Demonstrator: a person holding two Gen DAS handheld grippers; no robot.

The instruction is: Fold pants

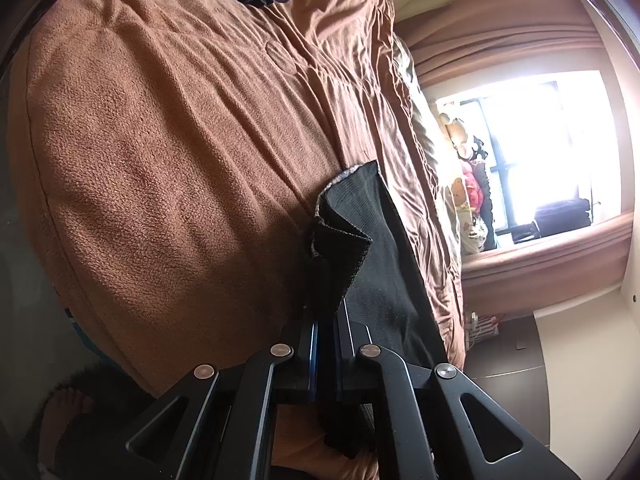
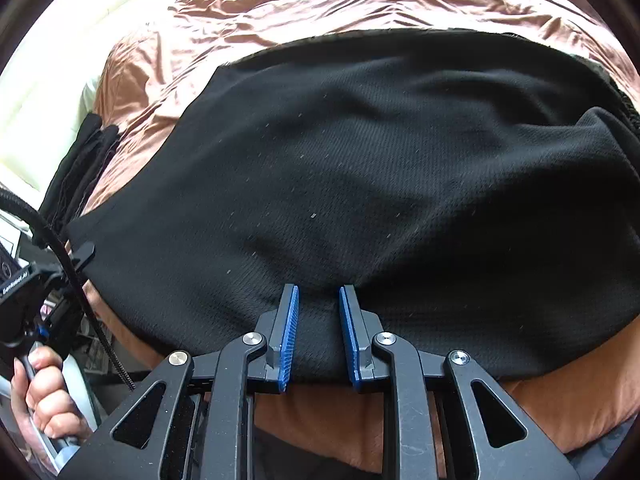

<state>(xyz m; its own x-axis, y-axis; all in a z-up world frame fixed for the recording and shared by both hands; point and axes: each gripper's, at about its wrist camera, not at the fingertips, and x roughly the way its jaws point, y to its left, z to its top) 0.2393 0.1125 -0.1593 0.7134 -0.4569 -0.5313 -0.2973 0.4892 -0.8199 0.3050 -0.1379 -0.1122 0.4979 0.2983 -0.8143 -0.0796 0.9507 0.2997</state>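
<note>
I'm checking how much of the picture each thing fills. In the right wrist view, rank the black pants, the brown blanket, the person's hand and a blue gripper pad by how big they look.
1. Black pants
2. Brown blanket, partly hidden beneath the pants
3. Person's hand, cut by the edge
4. Blue gripper pad

The hand and pad are near the camera, so their true sizes are unsure.

pants spread on bed, headboard behind

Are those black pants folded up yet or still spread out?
Mostly spread: the black pants lie broad over the brown bed cover, one edge pinched in the left gripper.
</note>
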